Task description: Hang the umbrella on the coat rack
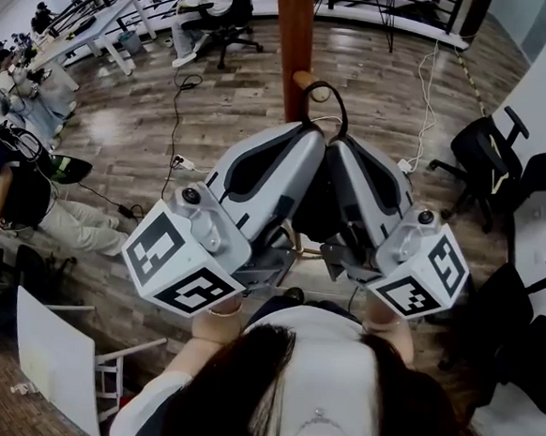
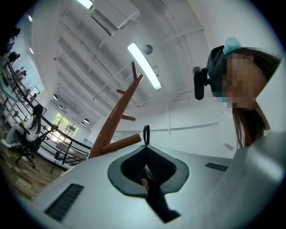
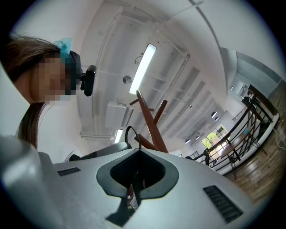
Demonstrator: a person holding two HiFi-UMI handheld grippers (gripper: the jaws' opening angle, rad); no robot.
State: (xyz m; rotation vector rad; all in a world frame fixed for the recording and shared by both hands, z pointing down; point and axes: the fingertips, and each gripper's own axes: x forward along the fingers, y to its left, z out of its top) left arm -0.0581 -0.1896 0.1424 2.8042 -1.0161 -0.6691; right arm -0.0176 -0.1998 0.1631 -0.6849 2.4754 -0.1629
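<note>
Head view: left gripper [image 1: 303, 135], right gripper [image 1: 346, 148] clamp umbrella [image 1: 319, 202] (loop [image 1: 328, 93] beside peg [image 1: 306, 77]).

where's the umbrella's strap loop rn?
Head view, centre: the black strap loop stands above the joined tips of the left gripper and right gripper, at the end of the coat rack's peg, just right of its pole.

An office — rolling chairs [image 1: 490, 154], long desks [image 1: 85, 30], ceiling strip lights [image 2: 144, 65].
</note>
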